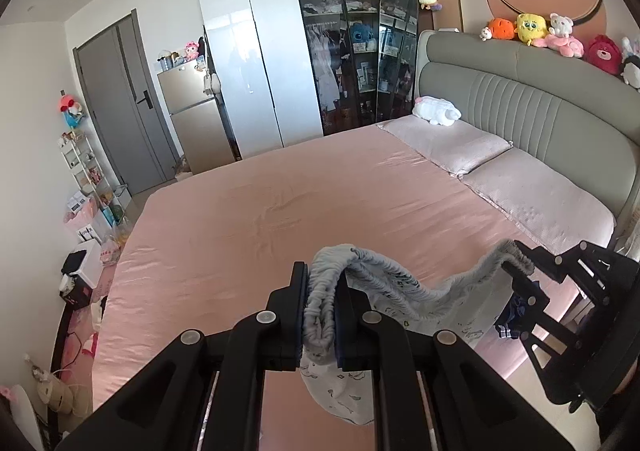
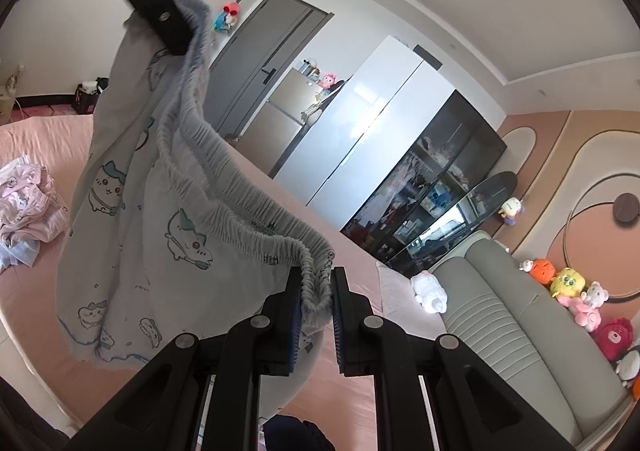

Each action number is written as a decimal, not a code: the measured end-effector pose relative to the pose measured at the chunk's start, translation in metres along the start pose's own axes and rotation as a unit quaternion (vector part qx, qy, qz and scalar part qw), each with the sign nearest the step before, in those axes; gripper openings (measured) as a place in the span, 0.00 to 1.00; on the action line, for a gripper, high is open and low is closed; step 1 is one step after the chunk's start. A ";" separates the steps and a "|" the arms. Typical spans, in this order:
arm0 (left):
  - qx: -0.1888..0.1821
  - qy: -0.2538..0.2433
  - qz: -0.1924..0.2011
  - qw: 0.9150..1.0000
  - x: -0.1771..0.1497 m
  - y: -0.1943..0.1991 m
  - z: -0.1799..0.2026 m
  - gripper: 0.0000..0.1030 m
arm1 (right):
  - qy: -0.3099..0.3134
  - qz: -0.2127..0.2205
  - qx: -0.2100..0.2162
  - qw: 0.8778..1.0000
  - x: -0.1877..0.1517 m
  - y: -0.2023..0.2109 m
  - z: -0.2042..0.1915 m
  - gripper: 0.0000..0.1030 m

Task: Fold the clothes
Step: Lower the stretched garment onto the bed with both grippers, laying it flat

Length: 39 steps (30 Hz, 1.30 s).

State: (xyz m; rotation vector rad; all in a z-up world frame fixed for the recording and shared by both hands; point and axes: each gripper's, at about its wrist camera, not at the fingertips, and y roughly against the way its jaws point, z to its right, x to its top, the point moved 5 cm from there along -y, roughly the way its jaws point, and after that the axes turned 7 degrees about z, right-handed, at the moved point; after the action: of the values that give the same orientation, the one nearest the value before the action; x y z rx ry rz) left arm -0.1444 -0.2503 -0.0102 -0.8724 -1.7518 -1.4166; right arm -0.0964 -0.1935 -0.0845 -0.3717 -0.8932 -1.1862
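Pale blue shorts (image 2: 132, 227) with cartoon prints and a grey elastic waistband hang in the air over the pink bed (image 1: 240, 211). My left gripper (image 1: 320, 303) is shut on one end of the waistband (image 1: 320, 315). My right gripper (image 2: 316, 291) is shut on the other end; it also shows in the left wrist view (image 1: 516, 263) at the right. The waistband sags between the two grippers. The left gripper shows at the top left of the right wrist view (image 2: 176, 39). The shorts' legs dangle below.
A heap of pink and light blue clothes (image 2: 24, 203) lies on the bed. A dark blue garment (image 1: 512, 315) lies near the bed's edge. Two pillows (image 1: 480, 159) and a grey headboard (image 1: 540, 107) with plush toys are at the right. Wardrobes (image 1: 280, 51) stand behind.
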 end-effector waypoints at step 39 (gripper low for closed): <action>0.030 -0.037 0.008 0.999 0.047 -0.232 -0.096 0.09 | -0.135 -0.031 0.144 0.980 0.030 -0.298 0.062 0.10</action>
State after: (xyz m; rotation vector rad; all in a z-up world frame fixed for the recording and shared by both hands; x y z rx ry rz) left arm -0.3545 -0.3807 -0.0732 -0.9153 -1.8294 -1.3309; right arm -0.3897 -0.2802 -0.0802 -0.2744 -1.3042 -1.0570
